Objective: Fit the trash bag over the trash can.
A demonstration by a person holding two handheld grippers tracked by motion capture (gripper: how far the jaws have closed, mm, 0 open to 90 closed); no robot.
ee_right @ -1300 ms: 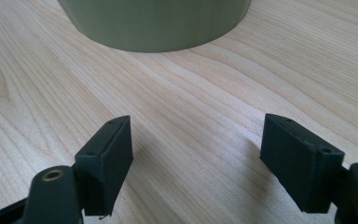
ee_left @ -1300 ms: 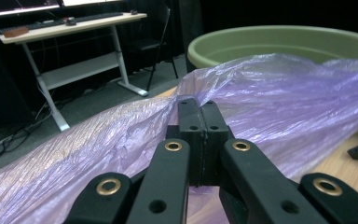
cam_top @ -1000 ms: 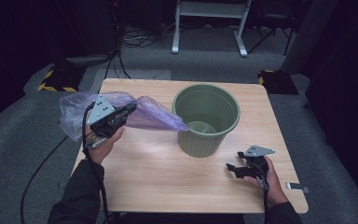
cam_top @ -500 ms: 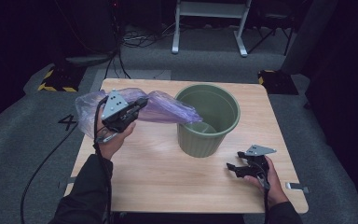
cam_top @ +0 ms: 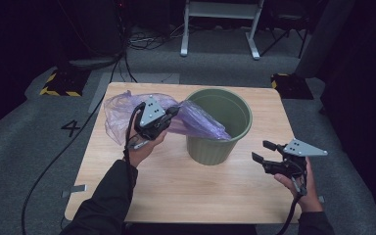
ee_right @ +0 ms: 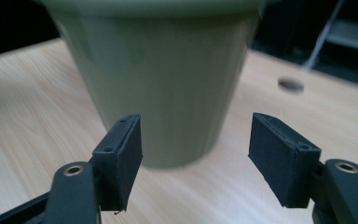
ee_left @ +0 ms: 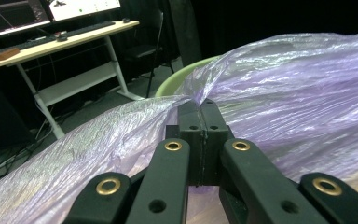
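A green plastic bin (cam_top: 219,126) stands upright near the middle of the wooden table (cam_top: 186,186). A thin purple plastic bag (cam_top: 196,121) trails from the table's left side up over the bin's left rim. My left gripper (cam_top: 175,110) is shut on a fold of the purple bag (ee_left: 279,93), held just left of the bin's rim (ee_left: 177,77). My right gripper (cam_top: 262,151) hovers low over the table to the right of the bin, open with nothing between its jaws. From that gripper (ee_right: 196,154), the bin's wall (ee_right: 168,79) looms close ahead.
Bare tabletop lies in front of the bin and between my two hands. A white-legged desk (cam_top: 220,24) stands on the grey floor beyond the table. Yellow-and-black floor blocks (cam_top: 58,83) sit off the far left and far right corners.
My left gripper has carried the purple bag rightward and up, from the table's left edge to the bin's left rim. The right gripper has stayed in place, open.
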